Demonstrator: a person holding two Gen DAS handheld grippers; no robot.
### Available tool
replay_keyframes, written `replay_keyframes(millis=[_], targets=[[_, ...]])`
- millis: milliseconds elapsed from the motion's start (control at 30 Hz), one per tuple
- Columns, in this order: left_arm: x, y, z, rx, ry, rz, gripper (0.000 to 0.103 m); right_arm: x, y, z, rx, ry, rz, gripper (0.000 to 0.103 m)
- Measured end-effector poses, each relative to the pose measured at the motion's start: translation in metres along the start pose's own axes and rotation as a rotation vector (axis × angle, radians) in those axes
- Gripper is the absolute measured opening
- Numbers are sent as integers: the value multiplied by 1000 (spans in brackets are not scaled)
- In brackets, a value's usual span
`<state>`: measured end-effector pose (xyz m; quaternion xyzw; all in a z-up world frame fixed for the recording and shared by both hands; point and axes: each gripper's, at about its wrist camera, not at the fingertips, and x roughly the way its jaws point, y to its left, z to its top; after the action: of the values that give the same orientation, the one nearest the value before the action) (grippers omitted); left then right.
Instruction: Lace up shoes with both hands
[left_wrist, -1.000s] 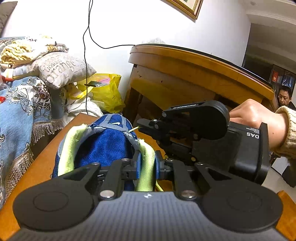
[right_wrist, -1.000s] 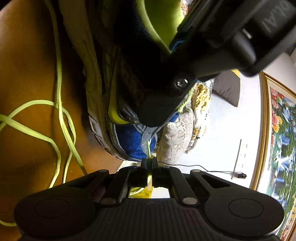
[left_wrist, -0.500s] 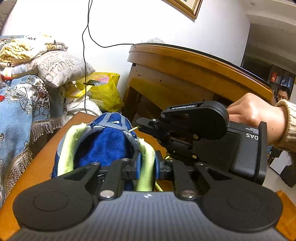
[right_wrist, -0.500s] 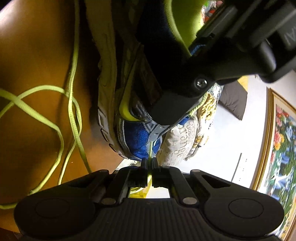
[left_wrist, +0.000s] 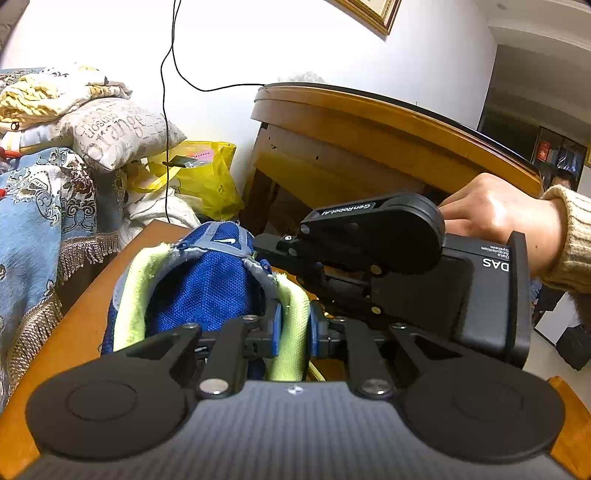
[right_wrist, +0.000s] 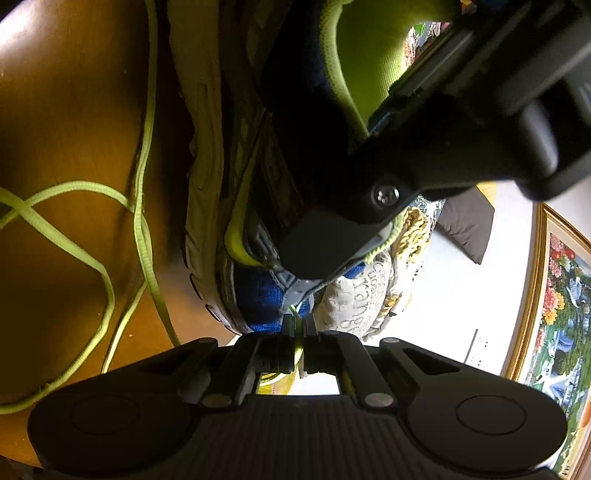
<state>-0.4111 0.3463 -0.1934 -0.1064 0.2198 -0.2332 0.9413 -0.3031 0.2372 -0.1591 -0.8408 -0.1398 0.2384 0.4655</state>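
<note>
A blue mesh shoe (left_wrist: 207, 288) with a lime-green lining lies on a wooden table (left_wrist: 85, 299). My left gripper (left_wrist: 293, 328) is shut on the shoe's green collar edge (left_wrist: 291, 314). My right gripper (left_wrist: 266, 245) reaches in from the right, its tips at the shoe's upper edge. In the right wrist view the right gripper (right_wrist: 298, 326) is shut on the lime-green lace tip (right_wrist: 297, 347), close to the blue side of the shoe (right_wrist: 258, 295). The rest of the lace (right_wrist: 140, 229) lies looped on the table.
A large wooden table (left_wrist: 369, 122) stands behind the shoe. A yellow plastic bag (left_wrist: 207, 177), pillows (left_wrist: 118, 129) and a blue patterned cloth (left_wrist: 33, 229) are at the left. A black cable (left_wrist: 168, 110) hangs down the wall. A framed painting (right_wrist: 554, 302) shows in the right wrist view.
The right gripper has moved closer to the shoe's upper edge with the lace tip. The yellow tip no longer shows in the left wrist view. The left gripper keeps its hold.
</note>
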Motion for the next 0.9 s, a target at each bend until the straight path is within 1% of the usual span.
replay_keyframes(millis=[200, 233, 267, 300, 333, 367, 400, 533, 633, 700, 767, 833, 867, 900], targets=[[2, -1, 1, 7, 6, 3, 17, 1, -29, -12, 14, -28, 29, 3], [2, -1, 1, 8, 7, 4, 17, 3, -33, -14, 17, -26, 34, 4], [2, -1, 1, 6, 8, 4, 17, 6, -37, -16, 16, -14, 42, 8], [2, -1, 1, 3, 8, 4, 17, 9, -39, -18, 6, -1, 51, 23], [2, 0, 1, -1, 9, 3, 17, 10, -41, -21, -10, 3, 58, 32], [2, 0, 1, -5, 9, 2, 17, 11, -42, -24, -28, 4, 65, 55], [2, 1, 1, -7, 9, 0, 17, 10, -45, -27, -34, -2, 71, 61], [2, -1, 2, -1, 11, 4, 17, 7, -70, -38, 27, -7, 64, 58], [3, -1, 2, 1, 14, 7, 17, 8, -99, -48, 91, 11, 73, 48], [3, -1, 2, 0, 14, 6, 17, 10, -120, -55, 135, 25, 84, 31], [3, -1, 2, -3, 16, 6, 17, 12, -140, -61, 176, 36, 99, 27], [3, -1, 2, -4, 18, 5, 17, 15, -154, -64, 192, 34, 109, 27], [3, -1, 2, -5, 19, 5, 17, 18, -124, -60, 192, 34, 113, 25], [3, -1, 2, -6, 21, 4, 17, 20, -106, -56, 188, 34, 119, 22]])
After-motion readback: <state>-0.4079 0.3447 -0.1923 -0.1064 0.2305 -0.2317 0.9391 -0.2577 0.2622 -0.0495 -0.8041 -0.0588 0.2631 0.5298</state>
